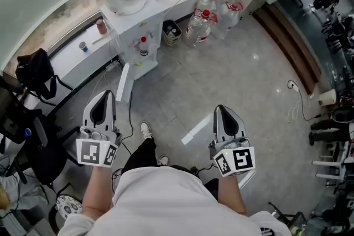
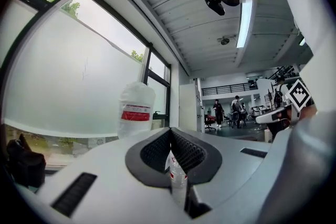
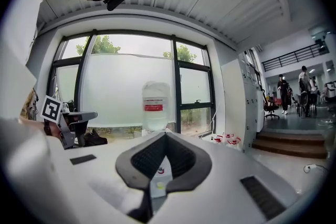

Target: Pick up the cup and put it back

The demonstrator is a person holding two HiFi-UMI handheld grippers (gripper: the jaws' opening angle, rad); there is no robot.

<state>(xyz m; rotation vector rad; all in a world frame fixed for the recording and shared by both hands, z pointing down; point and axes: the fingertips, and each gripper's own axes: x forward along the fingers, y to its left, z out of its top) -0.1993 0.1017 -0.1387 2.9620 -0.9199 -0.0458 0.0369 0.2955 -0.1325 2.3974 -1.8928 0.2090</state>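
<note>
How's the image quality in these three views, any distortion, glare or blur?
Head view: sharp, evenly lit, bright reflections on the glossy grey floor. Left gripper view: fisheye bending, frosted window glows pale. Right gripper view: same fisheye curve, dark corners.

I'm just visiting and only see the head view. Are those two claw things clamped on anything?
Observer: No. In their own views the left gripper and right gripper have their jaws together, with nothing pinched.
Operator: What's outside the window?
Observer: Green trees show above the frosted panes.
Operator: And overhead?
Observer: A lit strip light on a ribbed ceiling.
</note>
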